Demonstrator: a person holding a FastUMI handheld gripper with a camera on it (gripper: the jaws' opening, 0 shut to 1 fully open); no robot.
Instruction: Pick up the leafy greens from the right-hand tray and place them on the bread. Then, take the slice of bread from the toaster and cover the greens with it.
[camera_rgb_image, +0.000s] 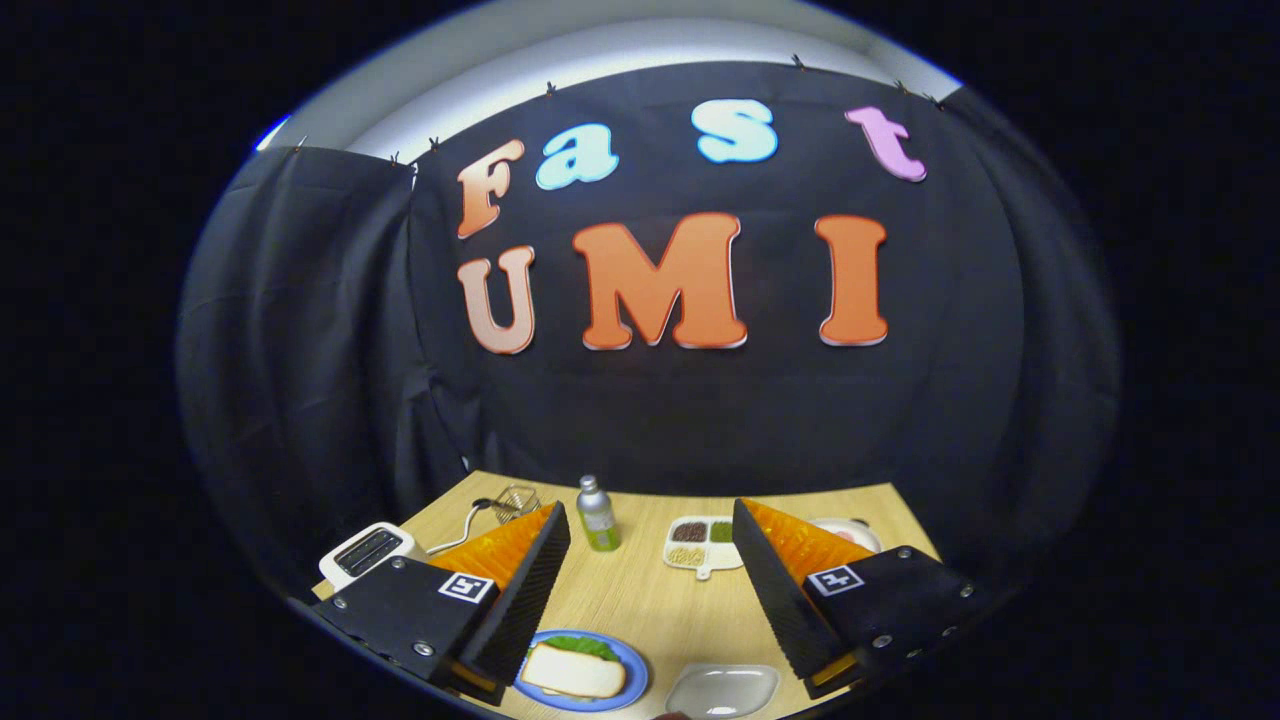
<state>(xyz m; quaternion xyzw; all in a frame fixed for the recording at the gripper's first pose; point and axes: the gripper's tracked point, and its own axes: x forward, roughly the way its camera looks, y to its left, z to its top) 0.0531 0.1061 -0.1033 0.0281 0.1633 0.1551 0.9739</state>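
Blue plate (632, 672) sits nearest you, low between the fingers and closer to the left one, and it carries a slice of bread (572, 672) lying flat with leafy greens (582, 646) showing from under its far edge. To my eye the stack looks finished, so your coming move is likely only a retreat upward. Your gripper (650, 585) hangs above the wooden counter (640, 590) with its fingers spread wide and nothing held. Just right of the plate lies a pale tray (722, 690), with nothing in it. Farther out, the white toaster (365, 551) stands beyond the left finger. Ahead stands a small bottle (597, 514), and beside it a divided dish (700, 544) holds brown, green and pale fillings.
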